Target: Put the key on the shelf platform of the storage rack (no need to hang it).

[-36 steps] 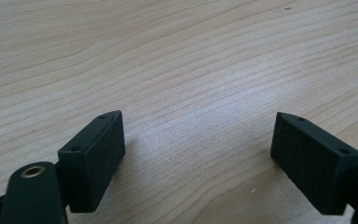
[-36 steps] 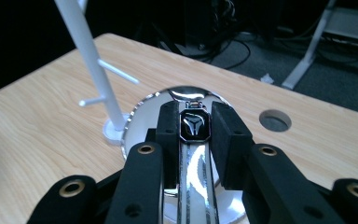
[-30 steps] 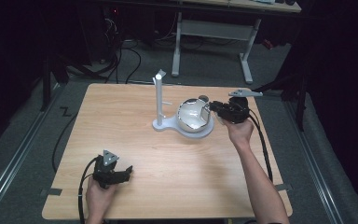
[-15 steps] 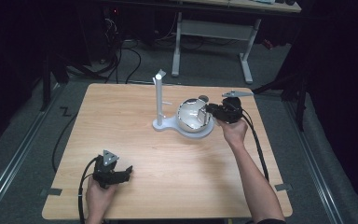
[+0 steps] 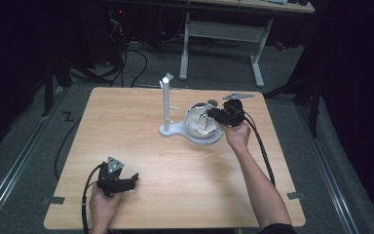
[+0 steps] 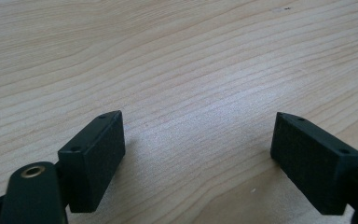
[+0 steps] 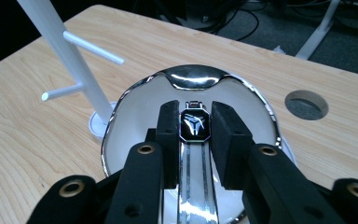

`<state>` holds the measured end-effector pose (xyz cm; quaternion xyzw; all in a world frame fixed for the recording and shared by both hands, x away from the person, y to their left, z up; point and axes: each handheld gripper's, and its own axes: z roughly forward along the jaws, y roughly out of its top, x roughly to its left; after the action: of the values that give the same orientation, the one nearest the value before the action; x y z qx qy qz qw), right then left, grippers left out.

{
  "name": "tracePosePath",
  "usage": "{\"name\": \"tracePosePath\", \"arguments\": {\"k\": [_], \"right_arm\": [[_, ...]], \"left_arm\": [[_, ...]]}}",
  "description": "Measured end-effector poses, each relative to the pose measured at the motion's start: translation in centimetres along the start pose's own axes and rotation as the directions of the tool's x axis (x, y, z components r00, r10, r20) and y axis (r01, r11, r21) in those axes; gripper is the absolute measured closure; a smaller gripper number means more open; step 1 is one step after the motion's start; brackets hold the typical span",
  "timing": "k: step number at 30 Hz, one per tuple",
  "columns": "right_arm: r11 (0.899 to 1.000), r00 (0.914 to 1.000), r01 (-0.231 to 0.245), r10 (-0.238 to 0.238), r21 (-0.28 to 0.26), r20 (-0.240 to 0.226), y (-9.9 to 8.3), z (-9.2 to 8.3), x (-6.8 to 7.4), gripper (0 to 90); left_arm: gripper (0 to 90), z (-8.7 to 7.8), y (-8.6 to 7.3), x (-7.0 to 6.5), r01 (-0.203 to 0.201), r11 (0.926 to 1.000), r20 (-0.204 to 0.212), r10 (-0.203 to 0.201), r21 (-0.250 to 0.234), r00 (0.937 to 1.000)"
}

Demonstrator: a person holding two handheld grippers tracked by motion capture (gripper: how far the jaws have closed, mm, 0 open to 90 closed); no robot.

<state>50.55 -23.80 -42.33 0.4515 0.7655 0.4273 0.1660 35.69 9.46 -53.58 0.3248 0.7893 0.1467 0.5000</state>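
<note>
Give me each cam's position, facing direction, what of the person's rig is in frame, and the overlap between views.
High view: above the person's side, looking forward and down on the table; both forearms, left gripper, right gripper.
Left gripper view: on the left gripper, facing bare tabletop; its two jaws apart.
Right gripper view: on the right gripper, facing the silver bowl; jaws clamp a watch.
Shared: bowl and white stand, high and right.

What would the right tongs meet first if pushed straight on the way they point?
Probably the far inner wall of the silver bowl, just ahead of the right tongs shut on the watch; depth is uncertain.
</note>
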Motion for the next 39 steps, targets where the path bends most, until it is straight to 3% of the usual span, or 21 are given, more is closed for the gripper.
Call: {"name": "tracePosePath", "arguments": {"k": [9,16,20,22,26,29,32,39], "right_arm": [[0.999,0.9999,0.016,-0.016,0.050,-0.002,0.4,1.9,1.0,74.5],[0.998,0.9997,0.026,-0.026,0.051,-0.001,0.5,3.0,1.0,74.5],[0.997,0.9995,0.026,-0.028,0.073,0.018,0.4,3.9,0.8,74.4],[0.997,0.9996,0.021,-0.023,0.075,0.015,0.3,4.3,0.7,74.4],[0.995,0.9994,0.023,-0.026,0.098,0.025,-0.1,5.1,0.6,74.3],[0.996,0.9994,0.025,-0.027,0.085,0.023,-0.2,5.2,0.7,73.9],[0.998,0.9996,0.006,-0.008,0.069,0.027,-0.1,5.0,0.6,63.4],[0.999,0.9992,0.003,-0.004,0.037,0.039,-0.8,2.7,0.1,60.5]], "left_arm": [[18.3,0.0,0.0,-0.1,0.010,0.9999,-0.005,-0.010,-0.002,0.9999],[18.2,0.0,0.0,0.1,-0.008,1.0000,0.001,0.008,0.000,1.0000],[18.2,0.0,0.0,0.0,0.001,1.0000,-0.002,-0.001,0.000,1.0000],[18.0,0.0,0.0,0.1,-0.019,0.9998,0.007,0.019,0.001,0.9998],[18.0,0.0,0.0,0.1,-0.020,0.9998,0.008,0.020,0.001,0.9998],[18.0,0.0,0.0,0.1,-0.020,0.9998,0.008,0.020,0.001,0.9998],[18.0,0.0,0.0,0.1,-0.019,0.9998,0.008,0.019,0.001,0.9998],[18.1,0.0,0.0,0.1,-0.012,0.9999,0.007,0.012,0.002,0.9999]]}}
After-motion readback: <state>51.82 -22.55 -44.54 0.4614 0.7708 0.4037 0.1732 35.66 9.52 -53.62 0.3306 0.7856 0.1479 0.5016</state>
